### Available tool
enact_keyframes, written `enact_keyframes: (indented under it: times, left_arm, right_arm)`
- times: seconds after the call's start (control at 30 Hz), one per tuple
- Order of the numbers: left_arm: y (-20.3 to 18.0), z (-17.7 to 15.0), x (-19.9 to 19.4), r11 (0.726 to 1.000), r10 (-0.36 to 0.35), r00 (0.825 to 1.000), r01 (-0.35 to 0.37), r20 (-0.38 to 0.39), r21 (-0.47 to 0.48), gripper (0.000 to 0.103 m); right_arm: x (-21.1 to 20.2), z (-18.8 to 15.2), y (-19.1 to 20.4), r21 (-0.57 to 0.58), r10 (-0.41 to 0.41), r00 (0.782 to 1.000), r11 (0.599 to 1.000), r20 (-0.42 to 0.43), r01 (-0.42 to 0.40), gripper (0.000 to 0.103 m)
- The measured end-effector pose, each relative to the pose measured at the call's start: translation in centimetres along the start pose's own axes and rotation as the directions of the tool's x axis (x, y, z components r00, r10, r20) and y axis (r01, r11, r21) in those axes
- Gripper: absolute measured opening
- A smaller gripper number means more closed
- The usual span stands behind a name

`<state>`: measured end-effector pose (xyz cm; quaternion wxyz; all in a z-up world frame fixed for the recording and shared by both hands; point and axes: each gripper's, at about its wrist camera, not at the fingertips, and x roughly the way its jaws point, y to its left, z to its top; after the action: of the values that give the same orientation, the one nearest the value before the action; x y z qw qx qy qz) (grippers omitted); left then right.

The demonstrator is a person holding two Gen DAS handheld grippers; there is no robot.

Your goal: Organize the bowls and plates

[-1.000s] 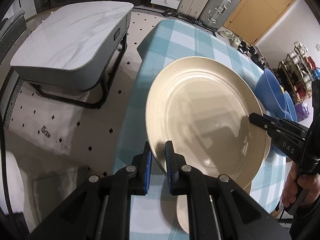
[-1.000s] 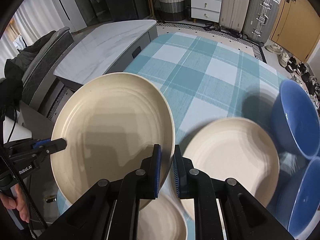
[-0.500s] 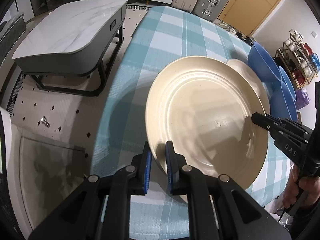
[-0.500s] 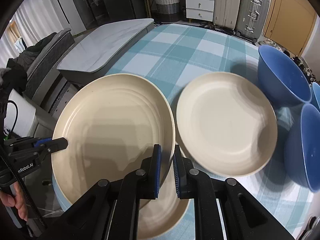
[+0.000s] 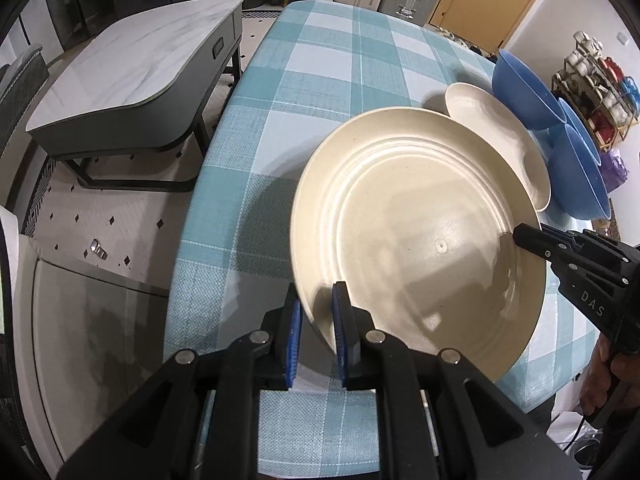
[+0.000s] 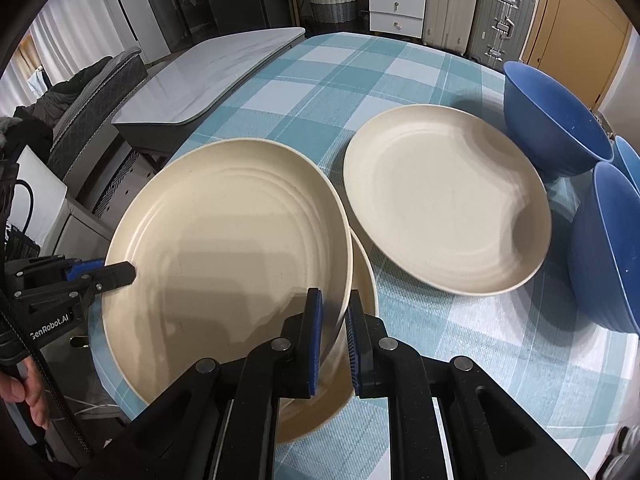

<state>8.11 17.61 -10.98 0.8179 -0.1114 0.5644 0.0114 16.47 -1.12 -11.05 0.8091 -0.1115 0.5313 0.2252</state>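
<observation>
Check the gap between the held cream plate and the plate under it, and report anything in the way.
Nothing visible lies between them. The held plate, clamped by the left gripper and right gripper, hangs tilted over the lower plate, whose visible part is bare; the rest is hidden.

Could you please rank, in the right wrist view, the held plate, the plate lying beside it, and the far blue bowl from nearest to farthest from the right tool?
1. Held plate, its rim clamped in the right tool.
2. Second plate, on the cloth to the right.
3. Far blue bowl, upper right, behind that plate.
</observation>
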Motion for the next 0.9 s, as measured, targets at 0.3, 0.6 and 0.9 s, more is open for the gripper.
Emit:
enact_keyframes:
  times: [0.3, 0.6, 0.9]
  left_arm:
    - [-1.0, -0.6, 0.3, 0.999, 0.016, 1.0, -0.016, 0.0, 0.043, 0.013]
    - [-1.8, -0.8, 0.7, 0.997, 0.029, 1.0, -0.028, -0.003, 0.075, 0.014]
    - [-1.9, -1.0, 1.2, 0.997, 0.028, 1.0, -0.028, 0.003, 0.069, 0.021]
  right_arm:
    - [-0.3, -1.2, -0.3, -0.017, -0.026, 1.0, 1.0, 0.007, 0.026, 0.011]
    - [-0.6, -2.5, -0.6, -0.047, -0.06, 0.998, 0.997, 0.022, 0.061, 0.011]
    - [-1.4, -2.7, 0.4, -0.085, -0.082, 0.994, 0.993, 0.071, 0.088, 0.011]
